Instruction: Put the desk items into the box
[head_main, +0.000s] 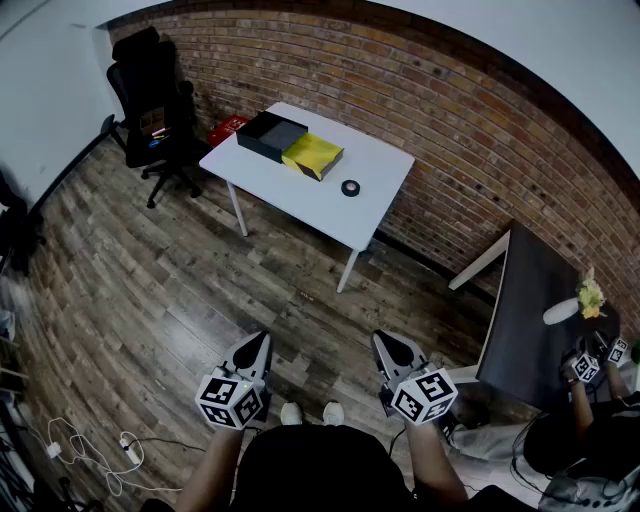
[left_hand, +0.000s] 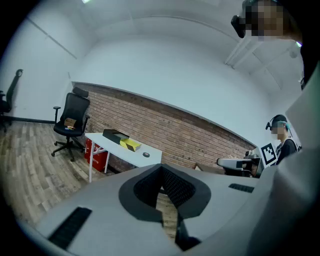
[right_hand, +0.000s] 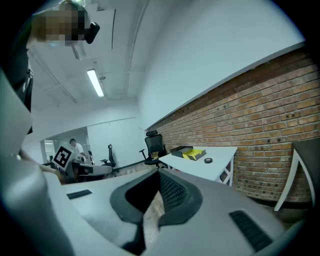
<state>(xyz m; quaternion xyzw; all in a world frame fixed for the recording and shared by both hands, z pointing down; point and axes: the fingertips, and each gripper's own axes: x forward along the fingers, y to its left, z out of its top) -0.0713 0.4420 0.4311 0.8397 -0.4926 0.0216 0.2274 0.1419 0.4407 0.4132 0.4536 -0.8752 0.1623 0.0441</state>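
The table (head_main: 385, 165) stands before the brick wall (head_main: 450, 110). On it, from left to right: the box (head_main: 268, 135), 1 flat pad (head_main: 312, 155) just beside the box, 1 tape roll (head_main: 350, 187) set apart. The office chair (head_main: 155, 100) stands left of the table.

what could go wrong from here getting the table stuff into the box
1. The yellow item lies right against the black box; grabbing it could shove the box along the white table.
2. The small black ring is low and flat, so a grip may slip and knock it toward the edge.
3. Both the left gripper and right gripper are shut; they need opening before reaching in.
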